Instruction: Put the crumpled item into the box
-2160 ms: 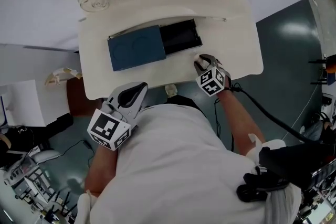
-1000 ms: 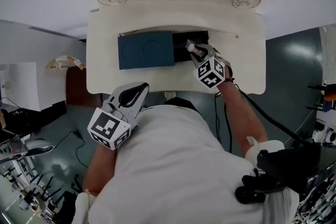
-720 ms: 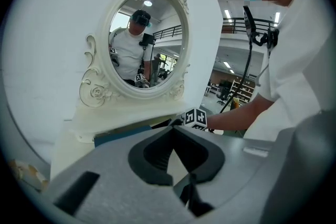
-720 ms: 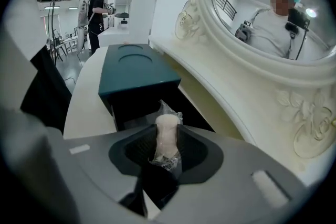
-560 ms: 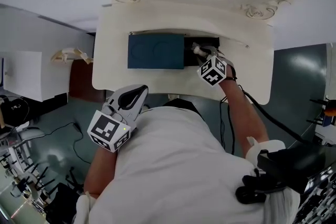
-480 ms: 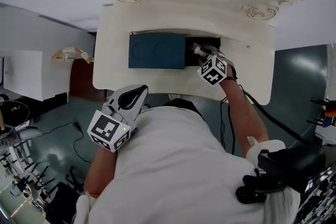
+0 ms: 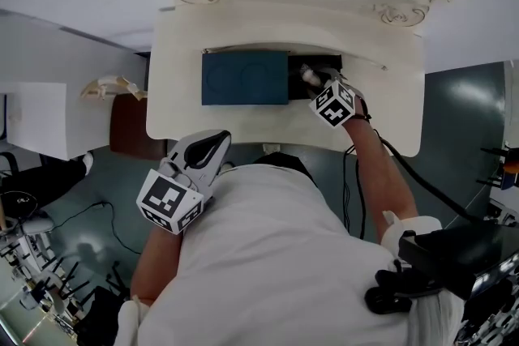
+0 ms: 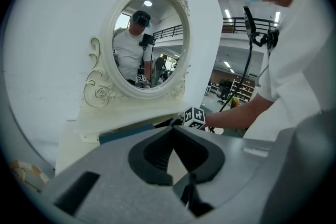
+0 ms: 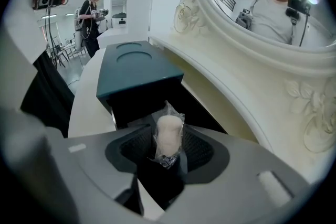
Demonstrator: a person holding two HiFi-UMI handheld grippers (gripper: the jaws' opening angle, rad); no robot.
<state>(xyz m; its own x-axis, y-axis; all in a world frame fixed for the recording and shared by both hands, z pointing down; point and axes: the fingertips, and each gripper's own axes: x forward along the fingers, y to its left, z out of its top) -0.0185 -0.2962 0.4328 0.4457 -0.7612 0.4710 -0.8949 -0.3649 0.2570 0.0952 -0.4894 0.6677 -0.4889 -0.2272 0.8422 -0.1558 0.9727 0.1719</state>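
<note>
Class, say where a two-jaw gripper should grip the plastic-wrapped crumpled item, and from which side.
Probably pinch the crumpled item across its pale middle, not the loose clear wrap at its ends. Come from the person's side, like the right gripper, whose jaws are opening around it. The item stands on end at the box's open black part.

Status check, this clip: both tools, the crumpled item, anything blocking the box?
Left tool shut, empty, at the person's waist. Right tool opening over open box, crumpled packet between its jaws. Nothing in the way.
</note>
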